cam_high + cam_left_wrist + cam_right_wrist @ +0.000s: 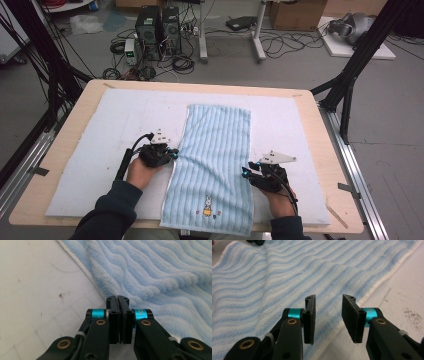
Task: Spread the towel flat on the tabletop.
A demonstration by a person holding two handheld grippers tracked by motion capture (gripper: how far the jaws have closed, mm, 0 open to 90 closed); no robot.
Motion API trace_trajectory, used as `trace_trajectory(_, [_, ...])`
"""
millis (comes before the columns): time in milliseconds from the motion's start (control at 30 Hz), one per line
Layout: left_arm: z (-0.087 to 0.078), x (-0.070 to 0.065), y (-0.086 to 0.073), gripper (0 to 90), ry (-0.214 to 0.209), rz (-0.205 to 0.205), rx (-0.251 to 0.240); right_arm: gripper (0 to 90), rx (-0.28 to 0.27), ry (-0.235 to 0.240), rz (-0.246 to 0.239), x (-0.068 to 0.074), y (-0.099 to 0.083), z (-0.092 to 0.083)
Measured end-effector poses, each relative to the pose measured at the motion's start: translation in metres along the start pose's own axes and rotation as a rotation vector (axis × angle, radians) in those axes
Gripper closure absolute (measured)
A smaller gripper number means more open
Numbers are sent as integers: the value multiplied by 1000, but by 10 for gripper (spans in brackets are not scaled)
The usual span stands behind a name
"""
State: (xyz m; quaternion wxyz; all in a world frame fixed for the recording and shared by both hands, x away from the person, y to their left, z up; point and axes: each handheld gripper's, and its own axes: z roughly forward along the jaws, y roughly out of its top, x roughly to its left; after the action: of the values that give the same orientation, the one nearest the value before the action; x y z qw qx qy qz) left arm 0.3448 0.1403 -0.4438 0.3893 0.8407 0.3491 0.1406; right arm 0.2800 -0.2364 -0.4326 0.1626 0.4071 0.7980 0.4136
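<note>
Gripping the towel [155, 272] edge, left gripper [119, 301] fingers closed.

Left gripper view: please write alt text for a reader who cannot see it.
The left gripper has its two black jaws shut together at the white-trimmed edge of a light blue ribbed towel. The towel lies on a white mat.

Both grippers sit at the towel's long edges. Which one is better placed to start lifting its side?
Left. The left gripper is shut right at the towel hem, apparently pinching it. The right gripper stands open over its edge, gripping nothing.
</note>
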Motion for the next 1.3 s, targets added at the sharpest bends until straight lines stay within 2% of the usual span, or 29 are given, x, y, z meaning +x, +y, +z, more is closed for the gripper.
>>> trace_trajectory(133, [-16, -6, -12, 875, -26, 18, 11, 635, -7, -3, 14, -1, 4, 2])
trace_trajectory(200, [-24, -7, -21, 875, -46, -4, -8, 630, -14, -10, 21, -3, 9, 5])
trace_trajectory(300, [-28, -3, -25, 854, -55, -34, -40, 623, -25, -17, 26, -5, 18, 11])
trace_trajectory(333, [-28, 0, -23, 783, -49, -51, -51, 620, -28, -22, 27, -6, 21, 14])
trace_trajectory(367, [-28, 4, -20, 667, -38, -80, -62, 616, -26, -28, 27, -7, 24, 16])
trace_trajectory(433, [-27, 11, -10, 494, -10, -120, -124, 612, -33, -40, 35, -10, 30, 21])
trace_trajectory(500, [-24, 21, 4, 467, 2, -118, -174, 606, -47, -44, 50, -12, 34, 23])
trace_trajectory(567, [-20, 28, 15, 453, 9, -147, -197, 603, -64, -40, 57, -15, 35, 24])
trace_trajectory(600, [-16, 32, 22, 454, 18, -163, -214, 600, -63, -41, 64, -15, 35, 24])
trace_trajectory(767, [10, 52, 48, 464, 48, -210, -195, 591, -67, -49, 53, -16, 33, 22])
trace_trajectory(867, [31, 62, 58, 475, 77, -228, -146, 585, -64, -50, 44, -17, 32, 21])
trace_trajectory(967, [50, 67, 65, 492, 107, -211, -84, 582, -66, -44, 42, -18, 30, 20])
trace_trajectory(1000, [55, 68, 67, 505, 125, -207, -75, 581, -66, -45, 41, -18, 30, 19])
trace_trajectory(1067, [62, 68, 69, 529, 175, -230, -79, 578, -69, -43, 43, -20, 28, 18])
trace_trajectory(1100, [65, 67, 70, 549, 199, -219, -77, 578, -69, -43, 51, -21, 27, 17])
trace_trajectory(1133, [70, 65, 69, 600, 227, -193, -55, 577, -72, -42, 54, -22, 26, 16])
trace_trajectory(1200, [78, 64, 67, 697, 236, -161, -38, 576, -76, -43, 65, -24, 25, 14])
trace_trajectory(1233, [79, 63, 67, 727, 251, -135, -48, 576, -76, -43, 66, -25, 24, 13])
trace_trajectory(1267, [81, 63, 67, 820, 255, -113, -52, 576, -77, -45, 69, -25, 23, 13])
trace_trajectory(1300, [81, 63, 68, 858, 269, -94, -51, 576, -77, -44, 69, -25, 23, 12])
